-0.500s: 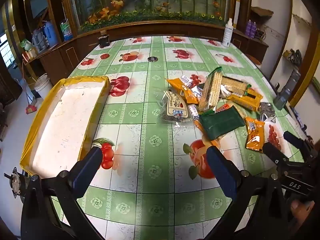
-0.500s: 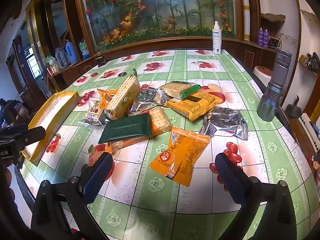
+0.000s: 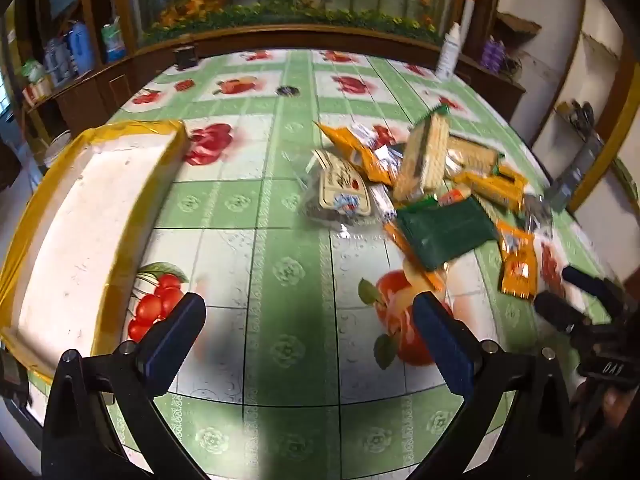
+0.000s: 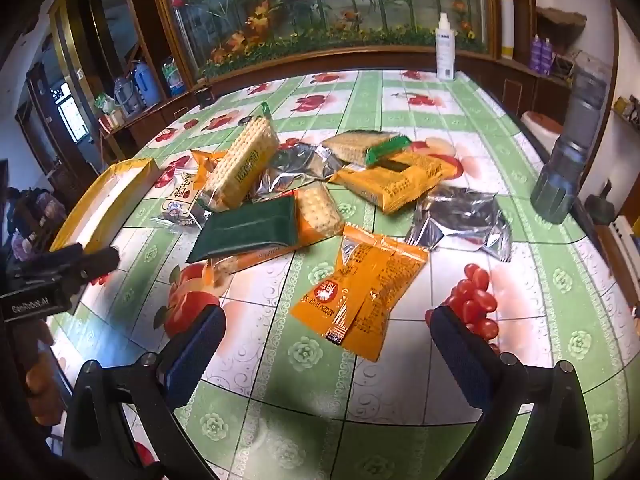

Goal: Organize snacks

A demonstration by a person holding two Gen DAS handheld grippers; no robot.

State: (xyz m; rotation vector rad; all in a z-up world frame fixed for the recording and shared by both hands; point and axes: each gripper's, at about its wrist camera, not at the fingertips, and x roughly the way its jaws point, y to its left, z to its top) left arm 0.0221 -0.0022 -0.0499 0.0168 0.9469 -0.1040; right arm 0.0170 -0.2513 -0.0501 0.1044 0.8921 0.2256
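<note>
A table (image 4: pixel 520 160) covered by a green-and-white checked cloth printed with fruit is seen, backed by a large glazed panel (image 4: pixel 328 4) in a dark wooden frame, behind which bamboo stems and orange flowers are displayed. Dark wooden cabinetry (image 3: pixel 92 92) with bottles on its top is set along the left, where a bright window (image 4: pixel 72 118) is visible, and white walls with wooden shelving (image 3: pixel 516 28) are shown at the right. A white spray bottle (image 4: pixel 445 46) stands at the table's far edge.
</note>
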